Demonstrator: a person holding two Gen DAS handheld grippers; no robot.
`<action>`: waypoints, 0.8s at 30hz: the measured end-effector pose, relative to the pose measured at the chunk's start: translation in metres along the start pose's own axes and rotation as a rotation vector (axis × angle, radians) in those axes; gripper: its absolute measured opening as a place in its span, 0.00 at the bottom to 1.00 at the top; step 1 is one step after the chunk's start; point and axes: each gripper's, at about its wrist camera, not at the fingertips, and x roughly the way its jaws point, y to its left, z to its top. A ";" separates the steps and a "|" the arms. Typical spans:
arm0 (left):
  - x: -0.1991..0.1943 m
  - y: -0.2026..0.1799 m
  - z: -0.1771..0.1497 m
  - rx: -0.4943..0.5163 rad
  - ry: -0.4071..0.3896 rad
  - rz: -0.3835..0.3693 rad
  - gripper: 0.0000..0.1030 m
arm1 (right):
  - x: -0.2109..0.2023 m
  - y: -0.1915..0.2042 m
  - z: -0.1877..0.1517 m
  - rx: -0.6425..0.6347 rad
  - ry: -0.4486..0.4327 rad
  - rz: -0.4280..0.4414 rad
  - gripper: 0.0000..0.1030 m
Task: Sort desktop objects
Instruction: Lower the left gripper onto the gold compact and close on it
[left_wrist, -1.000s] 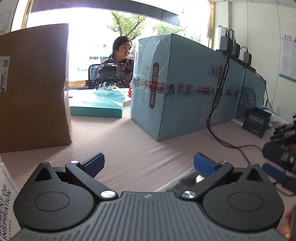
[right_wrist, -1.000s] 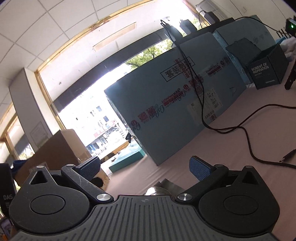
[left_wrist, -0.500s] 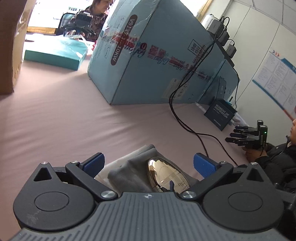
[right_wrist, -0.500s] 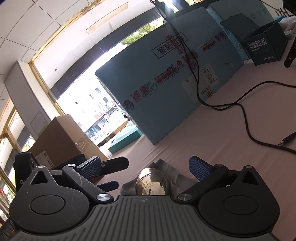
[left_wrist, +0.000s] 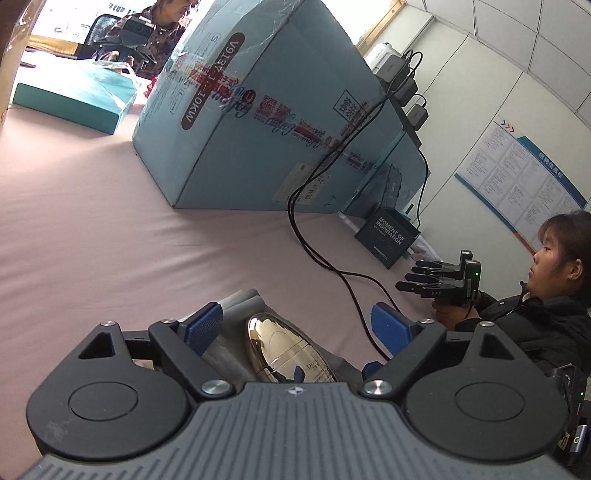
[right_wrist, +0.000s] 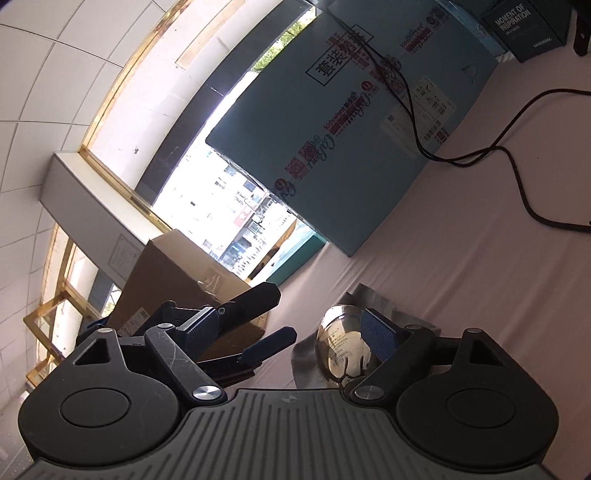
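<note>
Straddling the gold egg-shaped bottle (left_wrist: 291, 350) with the left gripper (left_wrist: 299, 325), jaws wide, ready for closing. Lying on grey cloth (left_wrist: 236, 306) at six o'clock. Tilting the right gripper (right_wrist: 291, 332) alongside, also spread, holding nothing.

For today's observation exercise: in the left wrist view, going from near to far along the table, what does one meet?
Gold egg-shaped case on the grey cloth → black cable → large blue carton → person at the far end.
</note>
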 end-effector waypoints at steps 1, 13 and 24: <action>0.003 0.002 -0.001 -0.019 0.019 -0.009 0.72 | 0.001 -0.001 0.000 0.005 0.013 -0.007 0.79; 0.028 -0.011 -0.013 0.035 0.077 0.102 0.52 | 0.013 0.003 -0.015 -0.126 0.103 -0.172 0.50; 0.033 -0.011 -0.014 0.071 0.078 0.133 0.51 | 0.027 0.017 -0.025 -0.271 0.119 -0.238 0.50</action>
